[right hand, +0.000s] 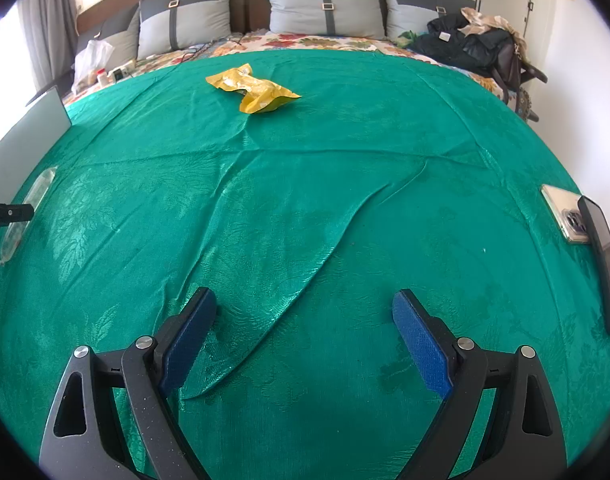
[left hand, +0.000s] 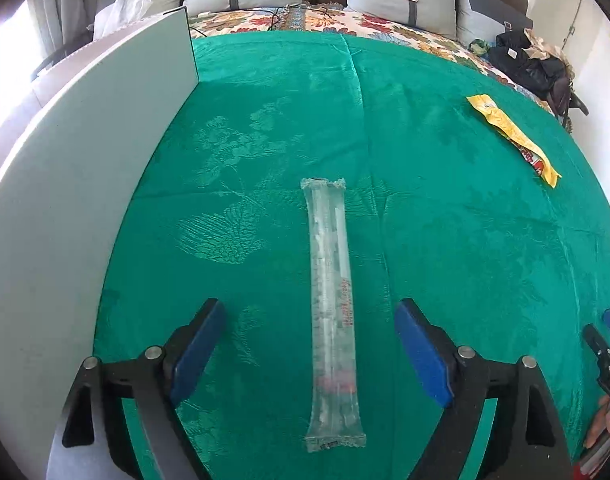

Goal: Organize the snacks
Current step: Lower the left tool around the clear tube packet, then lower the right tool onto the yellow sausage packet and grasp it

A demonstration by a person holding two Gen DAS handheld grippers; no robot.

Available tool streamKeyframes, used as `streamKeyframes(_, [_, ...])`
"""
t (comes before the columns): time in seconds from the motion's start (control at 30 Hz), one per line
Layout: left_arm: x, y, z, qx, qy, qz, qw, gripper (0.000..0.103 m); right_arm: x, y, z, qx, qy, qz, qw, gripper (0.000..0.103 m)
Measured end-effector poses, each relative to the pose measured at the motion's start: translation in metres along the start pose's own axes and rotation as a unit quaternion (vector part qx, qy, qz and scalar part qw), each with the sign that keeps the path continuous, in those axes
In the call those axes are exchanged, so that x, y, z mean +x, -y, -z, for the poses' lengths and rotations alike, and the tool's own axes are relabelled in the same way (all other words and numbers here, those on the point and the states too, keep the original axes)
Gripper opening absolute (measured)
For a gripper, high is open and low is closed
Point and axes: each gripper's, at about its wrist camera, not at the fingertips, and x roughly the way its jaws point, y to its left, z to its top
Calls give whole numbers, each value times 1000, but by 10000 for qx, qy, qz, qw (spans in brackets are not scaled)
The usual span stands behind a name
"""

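Observation:
A long clear snack packet (left hand: 332,312) with red print lies lengthwise on the green cloth (left hand: 445,240), between the open fingers of my left gripper (left hand: 309,328), which hovers above it and touches nothing. The same packet shows at the far left of the right wrist view (right hand: 27,212). A yellow snack packet (left hand: 513,136) lies far right; in the right wrist view it (right hand: 253,90) is crumpled, far ahead near the cloth's back edge. My right gripper (right hand: 305,320) is open and empty over wrinkled cloth (right hand: 305,200).
A grey-white board (left hand: 85,184) stands along the left edge of the cloth. Two phones (right hand: 585,232) lie at the right edge. Behind are pillows (right hand: 325,4), a floral sheet, a plastic bag (right hand: 91,58) and dark bags (right hand: 473,46).

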Motion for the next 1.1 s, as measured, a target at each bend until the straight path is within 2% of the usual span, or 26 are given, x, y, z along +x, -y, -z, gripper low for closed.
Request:
streamKeyframes(0.03, [5,-2,1,51,-14,-108,9999,86,0,0,0,0,0,0,10000,92])
streamKeyframes(0.1, [9,-3,1,197,195,-311,9991,101,0,0,0,0,0,0,10000,92])
streamKeyframes(0.13, [10,-5,1,185,275,-314,9990,103,0,0,0,0,0,-1,10000,92])
streamKeyframes(0.17, [11,-9,2,113,352,-219,9991,103,0,0,0,1,1,-2,10000,92])
streamKeyframes(0.33, [12,-12,3,87,613,-222,9978,103,-1,1,2,8,-1,-36,10000,93])
streamKeyframes(0.47, [12,-12,5,94,664,-218,9975,103,-1,0,3,-21,-35,-74,10000,96])
streamKeyframes(0.53, [13,-12,5,91,664,-212,9975,103,0,0,-3,-230,-200,-304,9991,96])
streamKeyframes(0.6, [13,-12,5,92,665,-207,9975,103,0,1,-24,-375,-253,-575,9973,92])
streamKeyframes(0.7, [13,-12,5,91,665,-209,9975,103,-7,-3,-77,-616,319,-528,9962,94])
streamKeyframes(0.77, [13,-12,6,91,665,-209,9975,103,4,-11,-121,-828,447,-577,9939,94])
streamKeyframes(0.83, [13,-13,5,90,666,-206,9975,103,34,-19,-160,-1070,173,-571,9925,94])
streamKeyframes(0.9, [13,-12,5,90,666,-206,9975,103,74,-27,-186,-1267,-391,-492,9899,93])
streamKeyframes(0.97, [13,-12,6,91,667,-206,9975,103,108,-33,-197,-1398,-801,-290,9865,92])
streamKeyframes(1.03, [13,-12,6,90,667,-205,9975,103,129,-37,-198,-1443,-949,-58,9849,92])
streamKeyframes(1.07, [13,-12,6,90,667,-205,9975,103,136,-37,-197,-1378,-1018,-78,9852,91])
streamKeyframes(1.1, [13,-13,5,90,669,-204,9975,103,140,-36,-195,-1249,-1073,-194,9862,83])
